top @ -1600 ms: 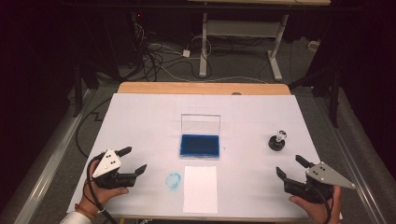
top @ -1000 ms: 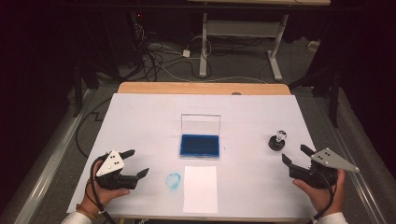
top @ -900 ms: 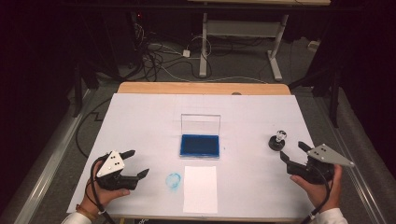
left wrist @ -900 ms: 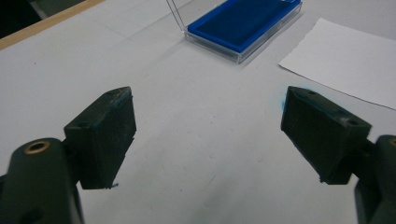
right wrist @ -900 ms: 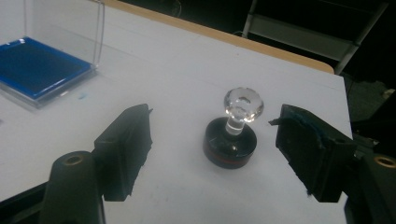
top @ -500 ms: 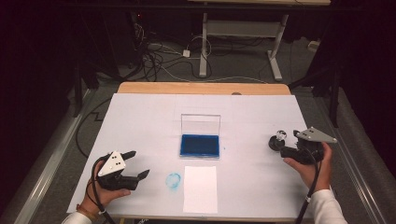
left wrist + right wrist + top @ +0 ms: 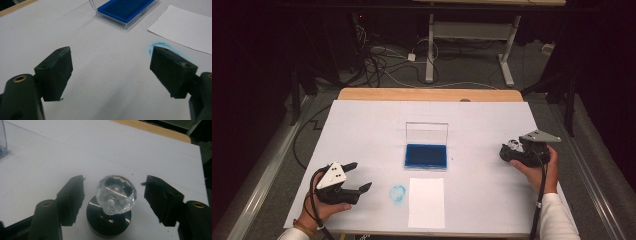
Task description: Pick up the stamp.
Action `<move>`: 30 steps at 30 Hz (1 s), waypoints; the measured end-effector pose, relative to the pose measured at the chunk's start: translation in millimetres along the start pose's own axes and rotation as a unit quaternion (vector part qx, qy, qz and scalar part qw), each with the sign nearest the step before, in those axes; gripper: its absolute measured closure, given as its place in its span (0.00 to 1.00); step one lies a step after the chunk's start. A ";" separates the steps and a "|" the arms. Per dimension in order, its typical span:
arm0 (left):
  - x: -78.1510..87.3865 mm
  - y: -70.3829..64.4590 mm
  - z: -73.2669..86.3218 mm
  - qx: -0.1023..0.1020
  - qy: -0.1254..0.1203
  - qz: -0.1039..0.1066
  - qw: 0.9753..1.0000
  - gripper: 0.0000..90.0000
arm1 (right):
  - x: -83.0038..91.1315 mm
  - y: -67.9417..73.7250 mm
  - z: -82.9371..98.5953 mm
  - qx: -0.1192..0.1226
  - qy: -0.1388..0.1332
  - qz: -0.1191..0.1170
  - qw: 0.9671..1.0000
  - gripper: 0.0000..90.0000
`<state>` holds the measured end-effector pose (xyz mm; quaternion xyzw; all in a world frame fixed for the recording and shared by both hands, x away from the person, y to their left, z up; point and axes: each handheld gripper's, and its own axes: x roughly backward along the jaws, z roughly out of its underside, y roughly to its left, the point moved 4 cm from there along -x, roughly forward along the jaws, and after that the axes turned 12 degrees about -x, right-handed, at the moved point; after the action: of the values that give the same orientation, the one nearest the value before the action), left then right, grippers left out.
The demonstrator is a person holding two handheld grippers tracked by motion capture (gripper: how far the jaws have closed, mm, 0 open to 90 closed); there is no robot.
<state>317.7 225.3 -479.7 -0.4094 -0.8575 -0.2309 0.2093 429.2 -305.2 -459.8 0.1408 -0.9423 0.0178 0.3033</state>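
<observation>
Stamp grab about to happen

Right gripper straddles the crystal-knobbed stamp near the table's right edge, jaws wide, touching nothing; that slick faceted knob could slip or tip if pinched off-centre. Left gripper idles wide, empty, front-left, ink pad mid-table beyond.

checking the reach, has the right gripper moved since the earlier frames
Yes. The right gripper has moved forward and inward from the table's near right corner; its open jaws now flank the stamp, level with the blue ink pad.
</observation>
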 end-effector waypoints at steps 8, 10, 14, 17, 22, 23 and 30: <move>-0.4 -0.7 0.6 -0.003 0.004 0.003 1.000 0.20 | -0.7 -1.0 -0.6 0.001 -0.002 0.005 1.000 0.54; -0.8 -0.9 0.8 -0.005 0.007 0.005 1.000 0.20 | 0.1 -1.5 -0.8 0.001 -0.003 0.003 1.000 0.58; -1.7 -1.5 0.7 -0.006 0.009 0.006 1.000 0.20 | -3.3 -1.0 0.6 0.000 0.006 0.004 1.000 0.57; -2.8 -2.0 1.1 -0.008 0.014 0.008 1.000 0.20 | -4.3 -0.8 0.7 -0.001 0.006 0.003 1.000 0.60; -4.4 -2.6 1.0 -0.012 0.018 0.008 1.000 0.20 | -5.8 -1.5 1.0 -0.004 0.005 0.001 1.000 0.63; -4.5 -2.8 1.1 -0.013 0.019 0.008 1.000 0.20 | -5.9 -1.5 1.1 -0.006 0.004 0.000 1.000 0.63; -5.7 -3.3 1.7 -0.015 0.024 0.010 1.000 0.20 | -8.5 0.7 -1.3 0.002 0.003 0.005 1.000 0.64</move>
<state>318.1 220.9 -484.9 -0.4156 -0.8444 -0.2510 0.2263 436.4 -302.2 -463.6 0.1368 -0.9420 0.0212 0.3056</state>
